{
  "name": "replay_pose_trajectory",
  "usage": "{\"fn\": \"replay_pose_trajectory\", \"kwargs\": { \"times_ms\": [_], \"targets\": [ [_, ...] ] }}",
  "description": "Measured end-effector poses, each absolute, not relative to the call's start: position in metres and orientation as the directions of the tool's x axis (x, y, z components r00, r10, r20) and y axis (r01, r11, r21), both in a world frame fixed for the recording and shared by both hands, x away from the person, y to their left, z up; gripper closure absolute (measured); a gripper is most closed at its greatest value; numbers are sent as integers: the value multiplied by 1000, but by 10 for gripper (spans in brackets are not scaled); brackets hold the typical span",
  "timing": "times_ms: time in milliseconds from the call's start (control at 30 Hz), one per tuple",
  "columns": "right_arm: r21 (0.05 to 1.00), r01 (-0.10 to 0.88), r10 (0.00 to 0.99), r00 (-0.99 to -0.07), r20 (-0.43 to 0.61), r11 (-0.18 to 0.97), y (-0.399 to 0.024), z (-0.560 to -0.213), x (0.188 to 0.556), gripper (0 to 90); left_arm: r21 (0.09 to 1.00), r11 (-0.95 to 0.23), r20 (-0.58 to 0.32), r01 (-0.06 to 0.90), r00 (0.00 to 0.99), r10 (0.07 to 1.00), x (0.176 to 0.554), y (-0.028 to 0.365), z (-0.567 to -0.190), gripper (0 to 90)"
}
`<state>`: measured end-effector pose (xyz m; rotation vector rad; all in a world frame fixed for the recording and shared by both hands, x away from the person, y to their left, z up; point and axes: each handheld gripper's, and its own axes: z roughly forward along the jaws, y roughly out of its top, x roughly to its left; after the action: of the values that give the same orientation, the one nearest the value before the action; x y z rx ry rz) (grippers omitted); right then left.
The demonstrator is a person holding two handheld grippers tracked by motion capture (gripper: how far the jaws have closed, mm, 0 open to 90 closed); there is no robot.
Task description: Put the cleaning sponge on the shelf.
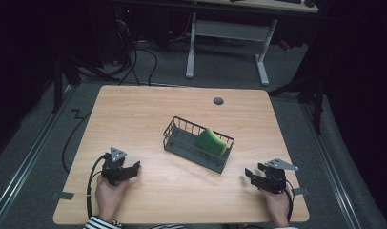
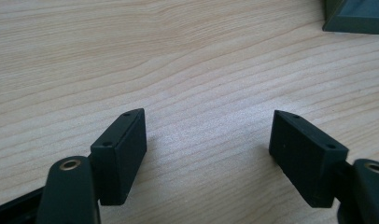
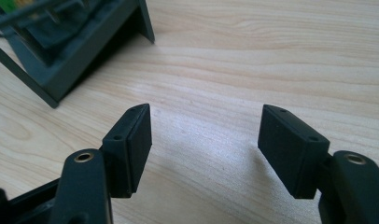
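While both jaws gape, the sponge [image 1: 211, 141] lies between the grippers.

Basket [image 2: 358, 18] — cut off by the frame's corner — sponge [image 3: 5, 4] blurred.

Left gripper [image 1: 126, 170] sits low in the left hand [image 1: 108, 194], jaws wide apart, nothing btwn them. Right gripper [image 1: 255, 176], in the right hand [image 1: 276, 206], same: jaws wide, nothing held.

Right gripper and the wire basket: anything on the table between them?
Nothing. In the high view, bare wood separates the right gripper from the basket holding the green sponge. The right gripper view shows the same.
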<state>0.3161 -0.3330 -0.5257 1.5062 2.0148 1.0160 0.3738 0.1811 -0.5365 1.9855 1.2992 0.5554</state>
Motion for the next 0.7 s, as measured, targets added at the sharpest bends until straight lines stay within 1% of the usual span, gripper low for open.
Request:
{"fn": "replay_pose_trajectory", "kwargs": {
  "times_ms": [400, 500, 700],
  "targets": [
    [732, 653, 947, -319, 34, 194, -325, -530, 320, 331, 742, -261, -18, 617, 407, 913, 374, 181, -537, 281],
    [725, 648, 947, -319, -23, 235, -321, -530, 321, 313, 742, -261, -19, 617, 408, 913, 374, 181, -537, 280],
    [724, 652, 951, -309, -18, 226, -320, -531, 321, 299, 742, -261, -18, 618, 407, 913, 374, 181, -537, 280]
  ]
}}
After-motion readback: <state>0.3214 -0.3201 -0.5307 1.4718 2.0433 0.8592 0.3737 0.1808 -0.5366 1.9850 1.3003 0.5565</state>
